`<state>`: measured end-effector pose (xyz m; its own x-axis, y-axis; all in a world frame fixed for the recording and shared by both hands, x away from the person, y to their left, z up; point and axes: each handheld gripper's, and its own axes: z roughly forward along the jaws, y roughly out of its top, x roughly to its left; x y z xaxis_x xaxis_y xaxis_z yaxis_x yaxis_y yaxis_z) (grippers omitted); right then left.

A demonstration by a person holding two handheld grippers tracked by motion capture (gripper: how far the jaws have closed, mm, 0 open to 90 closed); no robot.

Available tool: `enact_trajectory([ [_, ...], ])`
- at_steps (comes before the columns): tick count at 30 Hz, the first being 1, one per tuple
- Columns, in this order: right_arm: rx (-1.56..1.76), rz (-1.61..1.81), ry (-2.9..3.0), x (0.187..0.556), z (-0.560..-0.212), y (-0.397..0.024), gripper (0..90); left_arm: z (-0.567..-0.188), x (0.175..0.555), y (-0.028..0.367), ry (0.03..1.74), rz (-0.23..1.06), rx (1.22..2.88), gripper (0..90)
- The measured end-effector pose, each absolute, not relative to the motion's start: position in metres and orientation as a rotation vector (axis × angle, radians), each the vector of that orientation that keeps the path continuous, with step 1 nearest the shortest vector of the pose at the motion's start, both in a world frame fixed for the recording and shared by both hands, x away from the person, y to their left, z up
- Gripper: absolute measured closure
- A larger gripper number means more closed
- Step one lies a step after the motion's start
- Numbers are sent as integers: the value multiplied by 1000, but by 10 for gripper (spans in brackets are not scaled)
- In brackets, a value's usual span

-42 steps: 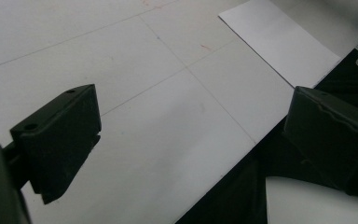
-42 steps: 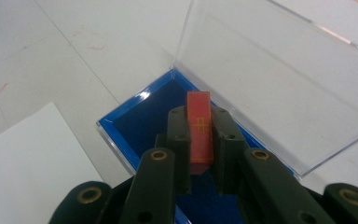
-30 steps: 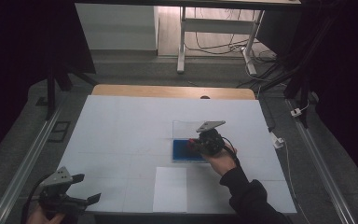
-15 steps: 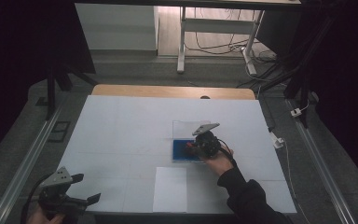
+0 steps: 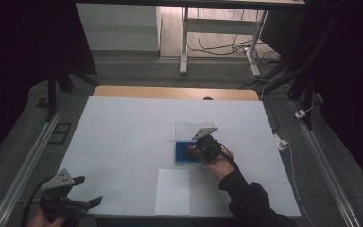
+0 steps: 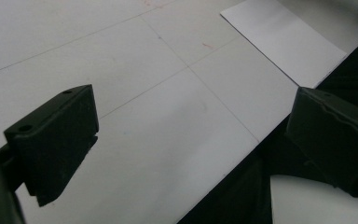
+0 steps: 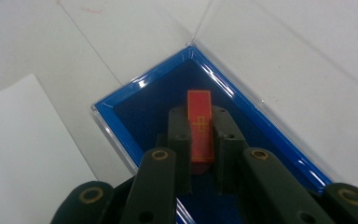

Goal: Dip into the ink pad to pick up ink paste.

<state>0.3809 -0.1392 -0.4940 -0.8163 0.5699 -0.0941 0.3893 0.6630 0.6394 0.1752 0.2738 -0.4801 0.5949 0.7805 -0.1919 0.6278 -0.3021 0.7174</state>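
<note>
Right hand-held gripper [image 7: 200, 140] is clamped on a red block [image 7: 200, 125], held just above the blue tray [image 7: 121, 128] on the worktop [image 5: 123, 132]. Left hand-held gripper [image 6: 186, 140], well apart from the tray, stands apart.

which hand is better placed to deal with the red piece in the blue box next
Right. The right gripper is shut on the red piece over the blue box. The left gripper sits open at the table's near left corner, away from it.
</note>
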Motion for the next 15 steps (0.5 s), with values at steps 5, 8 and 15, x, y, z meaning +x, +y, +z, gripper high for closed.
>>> enact_trajectory([
  [5,769,904,2592,381,-495,-140,808,-480,175,274,1116,245,2032,26],
  [8,834,995,2616,389,-496,-149,808,-480,176,275,1122,240,2028,26],
  [15,791,948,2593,383,-496,-144,808,-480,176,275,1127,232,2022,26],
])
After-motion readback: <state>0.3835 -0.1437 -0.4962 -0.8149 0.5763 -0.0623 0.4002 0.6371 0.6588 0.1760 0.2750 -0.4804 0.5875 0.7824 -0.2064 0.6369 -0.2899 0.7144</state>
